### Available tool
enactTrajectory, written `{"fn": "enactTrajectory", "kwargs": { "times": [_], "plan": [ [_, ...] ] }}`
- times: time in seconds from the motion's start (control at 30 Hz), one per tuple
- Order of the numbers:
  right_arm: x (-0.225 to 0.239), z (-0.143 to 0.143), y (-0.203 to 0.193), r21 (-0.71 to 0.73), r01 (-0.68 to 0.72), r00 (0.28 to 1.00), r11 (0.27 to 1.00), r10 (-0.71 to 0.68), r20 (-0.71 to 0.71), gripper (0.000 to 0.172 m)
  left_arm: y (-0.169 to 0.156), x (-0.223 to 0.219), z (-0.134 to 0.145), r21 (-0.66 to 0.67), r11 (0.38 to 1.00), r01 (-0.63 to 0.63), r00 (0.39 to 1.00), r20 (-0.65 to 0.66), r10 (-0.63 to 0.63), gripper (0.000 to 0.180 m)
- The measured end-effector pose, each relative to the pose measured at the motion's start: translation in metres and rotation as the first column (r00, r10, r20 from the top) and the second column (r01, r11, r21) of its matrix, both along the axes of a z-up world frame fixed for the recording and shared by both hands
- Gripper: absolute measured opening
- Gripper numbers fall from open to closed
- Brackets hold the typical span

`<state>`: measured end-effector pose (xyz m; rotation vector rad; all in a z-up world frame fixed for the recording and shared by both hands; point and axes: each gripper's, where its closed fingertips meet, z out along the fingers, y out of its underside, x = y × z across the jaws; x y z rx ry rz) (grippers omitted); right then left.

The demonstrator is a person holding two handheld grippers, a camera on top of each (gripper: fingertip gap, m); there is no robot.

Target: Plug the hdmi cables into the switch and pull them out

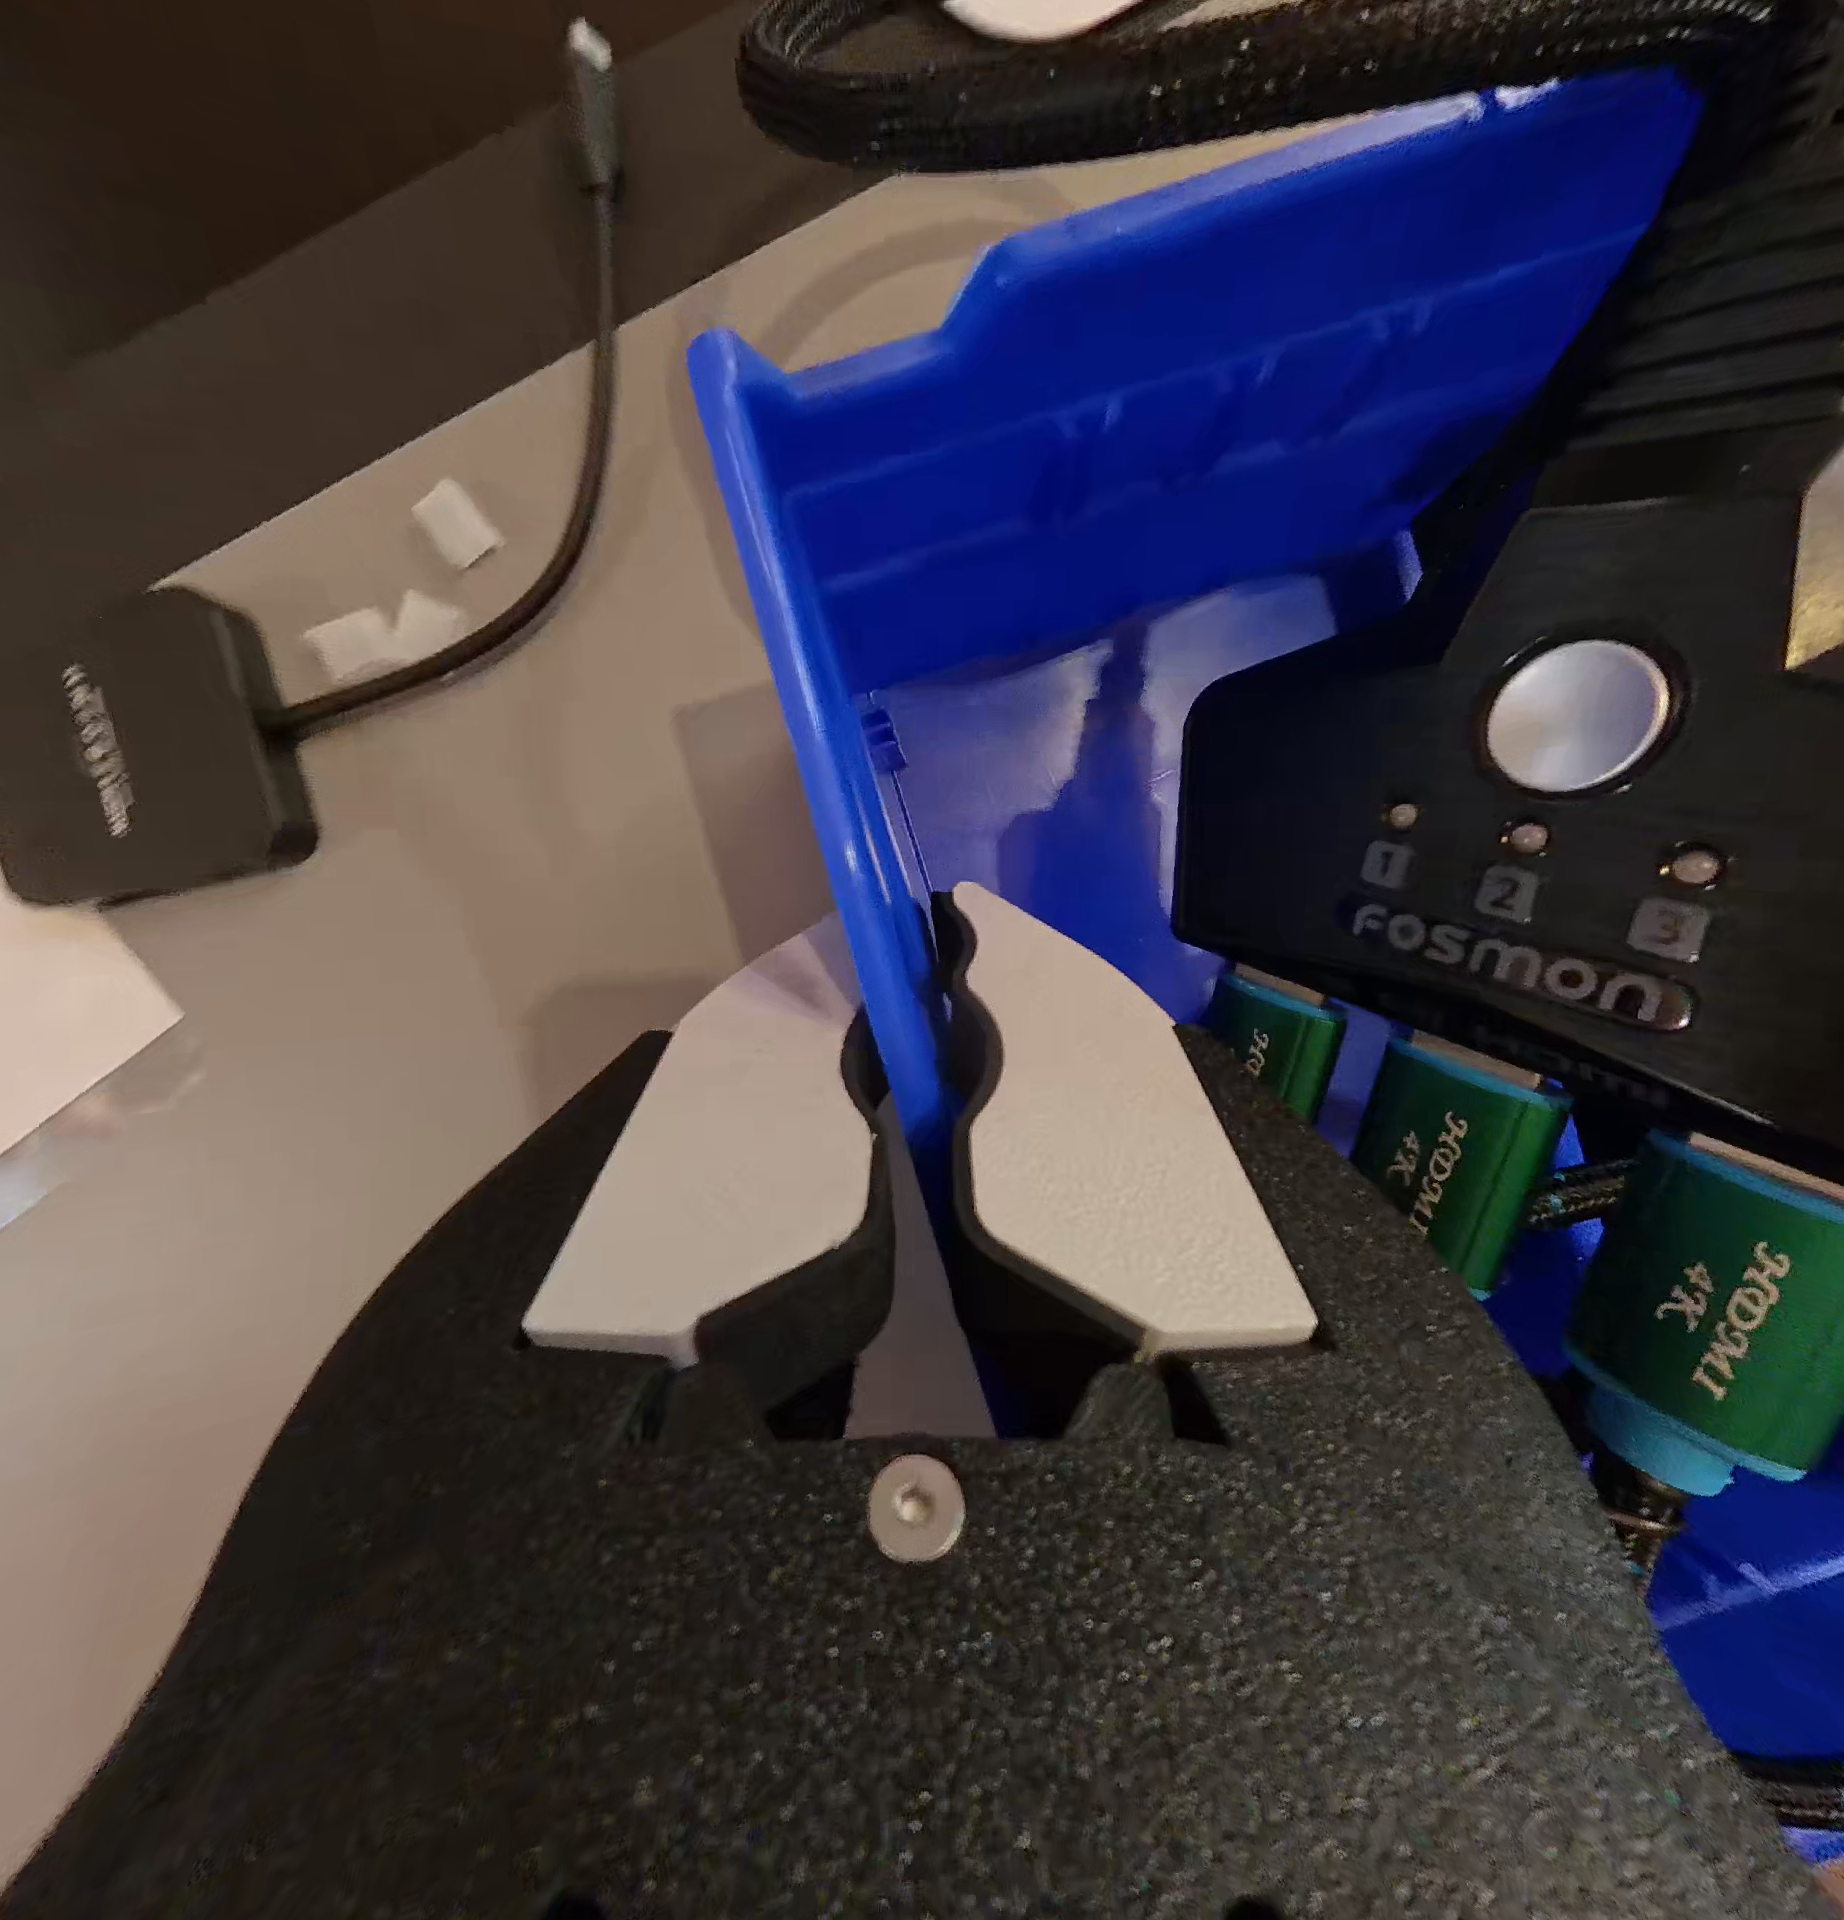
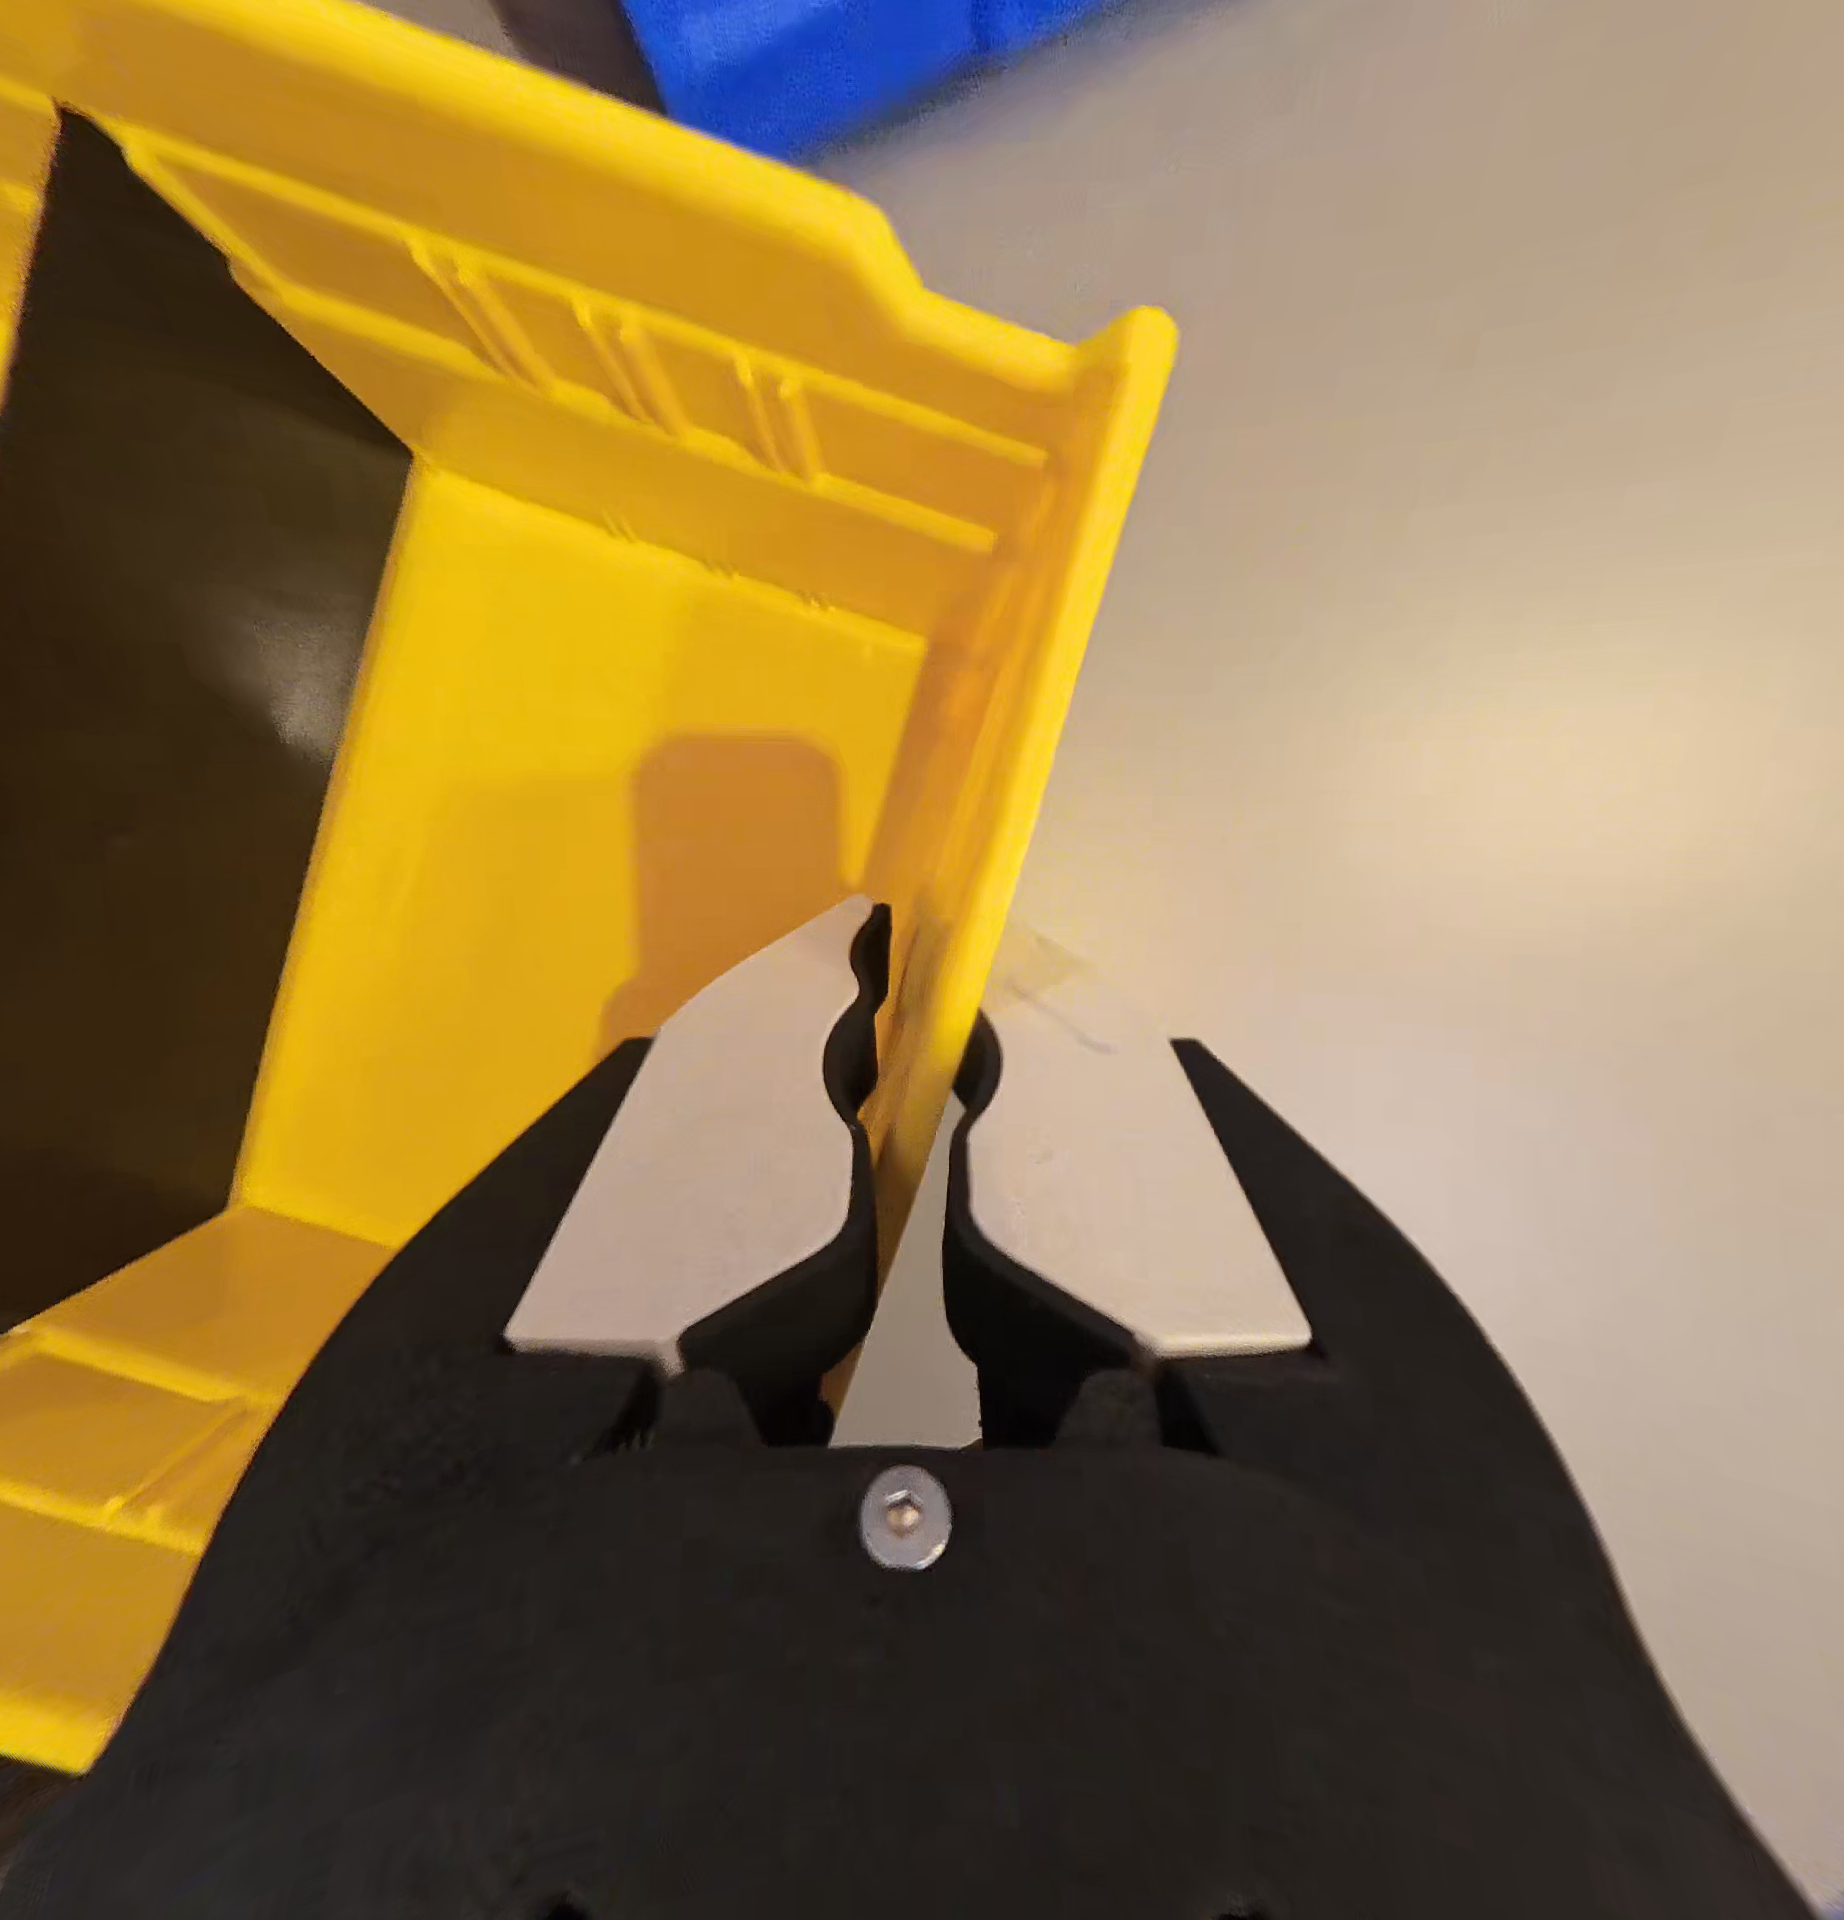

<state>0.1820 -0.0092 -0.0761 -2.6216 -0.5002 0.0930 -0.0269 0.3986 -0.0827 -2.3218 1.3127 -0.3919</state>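
We have both sets of jaws closed on bin walls. The left gripper (image 1: 923,997) pinches the side wall of the blue bin (image 1: 1157,436), which runs up the middle of the left wrist view; one grey finger (image 1: 1094,1122) sits inside the wall, the other outside, and the wall fills the narrow slot between the pads. Inside that bin, at the right of the frame, lies a black switch box (image 1: 1520,831) with a round silver button, and below it three green plugs (image 1: 1718,1330) on braided cable. At left on the counter (image 1: 461,1018) rest a black adapter (image 1: 139,748) with its lead, and some white scraps (image 1: 398,613).

The right gripper (image 2: 923,997) clamps the side wall of the yellow bin (image 2: 606,727) the same way, left finger (image 2: 731,1122) inside, right one outside. That bin fills the left half of the right wrist view and looks bare where we can see into it. A blue shape shows blurred at the top of that frame.

As we judge it, each grip is a thin-edge pinch, so the bins can pivot about the jaws. We should keep the squeeze firm, hold the walls square between the pads, move slowly and level, and watch the loaded blue bin most, since its contents can slide.
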Motion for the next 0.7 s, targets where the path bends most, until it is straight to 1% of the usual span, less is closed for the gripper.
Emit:
{"fn": "enactTrajectory", "kwargs": {
  "times": [0.1,0.2,0.3,0.4,0.53,0.7],
  "plan": [
    [0.041,-0.001,-0.006,-0.059,-0.022,0.993,0.998,0.029,0.114,0.01,0.011,-0.033,0.0,-0.004,1.0,-0.007,1.0,-0.016,0.007,0.005],
    [0.08,-0.002,-0.014,-0.141,-0.064,0.975,0.988,0.092,0.202,0.015,0.021,-0.069,0.0,0.009,1.0,0.005,0.998,-0.07,-0.004,0.006],
    [0.117,0.0,-0.013,-0.171,-0.03,0.96,0.985,0.076,0.268,0.019,0.032,-0.108,-0.001,0.034,0.998,0.045,0.986,-0.161,-0.039,0.008],
    [0.15,-0.001,-0.011,-0.192,-0.009,0.942,0.981,0.073,0.329,0.023,0.04,-0.146,-0.001,0.022,0.996,0.09,0.975,-0.205,-0.083,0.008],
    [0.181,-0.002,-0.003,-0.184,-0.085,0.905,0.979,0.153,0.397,0.028,0.053,-0.196,-0.001,0.032,0.987,0.155,0.956,-0.258,-0.142,0.011],
    [0.206,-0.002,0.017,-0.195,-0.165,0.879,0.967,0.233,0.415,0.029,0.072,-0.244,-0.001,0.056,0.974,0.219,0.935,-0.297,-0.193,0.013]
  ]
}}
